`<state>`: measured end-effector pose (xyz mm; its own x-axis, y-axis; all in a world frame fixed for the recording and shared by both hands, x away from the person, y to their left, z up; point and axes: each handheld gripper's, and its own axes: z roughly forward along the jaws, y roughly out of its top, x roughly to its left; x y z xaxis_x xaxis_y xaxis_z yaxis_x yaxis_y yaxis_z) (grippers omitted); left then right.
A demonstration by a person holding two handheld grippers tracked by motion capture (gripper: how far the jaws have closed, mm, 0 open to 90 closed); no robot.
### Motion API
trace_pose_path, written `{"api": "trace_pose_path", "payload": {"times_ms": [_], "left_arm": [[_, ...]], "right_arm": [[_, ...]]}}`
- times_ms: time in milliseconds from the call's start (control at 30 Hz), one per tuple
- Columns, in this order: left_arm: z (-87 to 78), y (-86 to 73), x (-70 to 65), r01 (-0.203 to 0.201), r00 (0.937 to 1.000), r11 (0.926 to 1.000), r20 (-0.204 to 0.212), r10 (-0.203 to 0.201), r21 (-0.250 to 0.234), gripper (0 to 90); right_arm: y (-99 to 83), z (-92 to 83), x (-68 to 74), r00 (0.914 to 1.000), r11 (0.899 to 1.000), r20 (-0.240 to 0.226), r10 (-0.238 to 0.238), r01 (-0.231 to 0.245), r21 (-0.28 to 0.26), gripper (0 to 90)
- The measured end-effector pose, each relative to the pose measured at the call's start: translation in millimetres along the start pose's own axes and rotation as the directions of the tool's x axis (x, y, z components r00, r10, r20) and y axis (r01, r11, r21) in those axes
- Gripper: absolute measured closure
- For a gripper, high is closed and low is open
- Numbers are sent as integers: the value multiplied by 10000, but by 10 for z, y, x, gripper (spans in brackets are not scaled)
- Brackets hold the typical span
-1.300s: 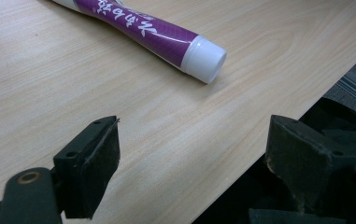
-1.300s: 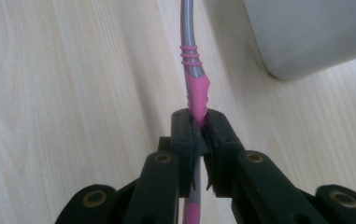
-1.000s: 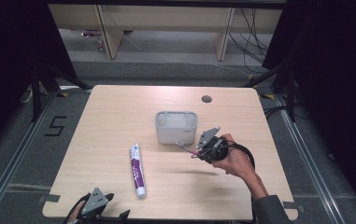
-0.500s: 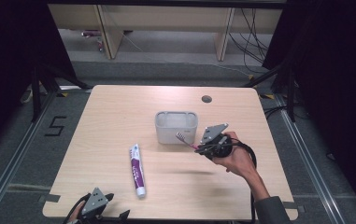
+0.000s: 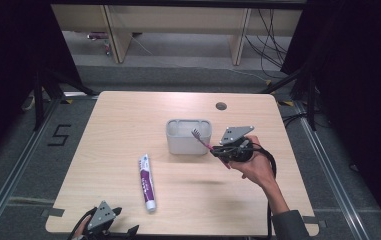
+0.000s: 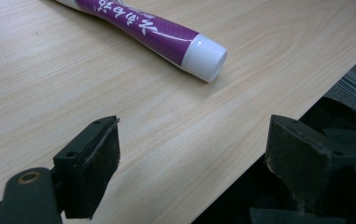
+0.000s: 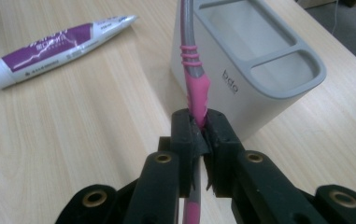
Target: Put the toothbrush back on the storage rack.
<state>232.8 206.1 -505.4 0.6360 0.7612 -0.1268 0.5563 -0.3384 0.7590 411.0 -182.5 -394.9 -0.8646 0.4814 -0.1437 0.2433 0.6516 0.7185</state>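
toothbrush (image 7: 193, 70) clenched in the right gripper (image 7: 199, 135) fingers, raised beside the grey holder (image 5: 188, 136), head just over its rim. not yet dropped in. toothpaste (image 5: 147, 181) lying flat on the bench (image 5: 128, 115), untouched. left gripper (image 6: 189, 172) fingers released, empty, resting near the tube cap at the bench edge.

A purple toothpaste tube (image 5: 146, 183) is lying on the wooden table (image 5: 128, 120), white cap towards the near edge.
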Motion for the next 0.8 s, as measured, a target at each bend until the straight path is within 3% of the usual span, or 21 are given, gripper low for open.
{"api": "trace_pose_path", "payload": {"times_ms": [100, 333, 400, 533, 667, 700, 800], "left_arm": [[2, -4, 0, -35, 10000, 10000, 5, 35, 14, 173], [26, -14, -8, 199, 9998, 9995, 17, -199, -236, 173], [8, -10, 4, -31, 10000, 10000, 1, 31, 41, 173], [30, -15, -3, 132, 9999, 9996, -7, -132, -235, 173], [24, -15, -3, 178, 9998, 9996, 13, -178, -233, 173], [24, -15, -3, 181, 9998, 9996, 14, -180, -227, 174], [22, -14, -4, 158, 9999, 9998, -43, -158, -153, 173]], "right_arm": [[10, -13, -30, 10000, 9998, 93, -4, 5, -180, 831], [61, -48, -73, 9980, 9957, 248, 578, -558, -742, 831], [78, -64, -107, 9969, 9918, 356, 698, -655, -1095, 831], [101, -85, -157, 9934, 9798, 509, 1028, -923, -1774, 831], [129, -95, -177, 9884, 9717, 391, 1468, -1367, -1928, 831], [134, -87, -199, 9893, 9699, 514, 1365, -1229, -2102, 831], [147, -94, -215, 9844, 9609, 543, 1674, -1506, -2326, 831]]}}
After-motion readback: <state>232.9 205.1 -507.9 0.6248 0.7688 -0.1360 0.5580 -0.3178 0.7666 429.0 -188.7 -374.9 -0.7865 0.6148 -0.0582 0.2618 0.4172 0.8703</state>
